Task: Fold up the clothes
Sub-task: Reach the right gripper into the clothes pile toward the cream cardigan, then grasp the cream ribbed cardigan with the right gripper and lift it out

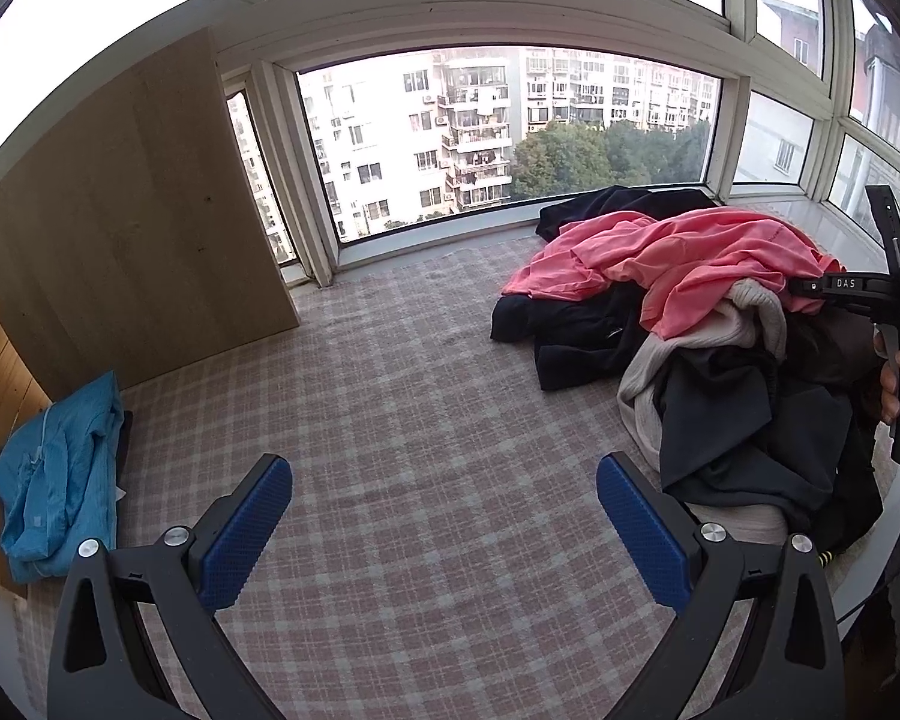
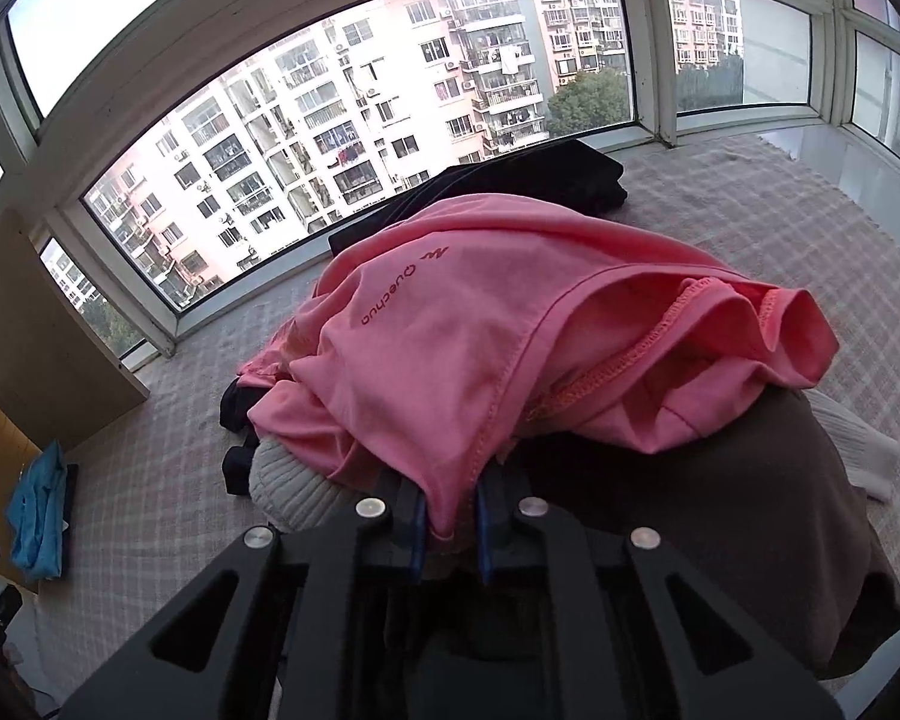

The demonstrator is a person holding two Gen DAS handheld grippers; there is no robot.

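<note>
My right gripper has its pads nearly together on a hem of the pink shirt, which lies on top of the heap of clothes at the right of the checked cover. My left gripper is spread wide with nothing between its pads, hovering above bare cover. Risk, as I judge it: the bite takes only a thin fold at the edge, so the slippery fabric could slide out on a lift. The shirt also drapes over a ribbed cream garment and a brown one, touching both, and a pull may drag them along or topple the heap. Black garments lie under and behind the shirt, near the window. A blue garment lies well apart at the left, beside a wooden panel. The stretch of cover between heap and panel appears free for spreading the shirt.
</note>
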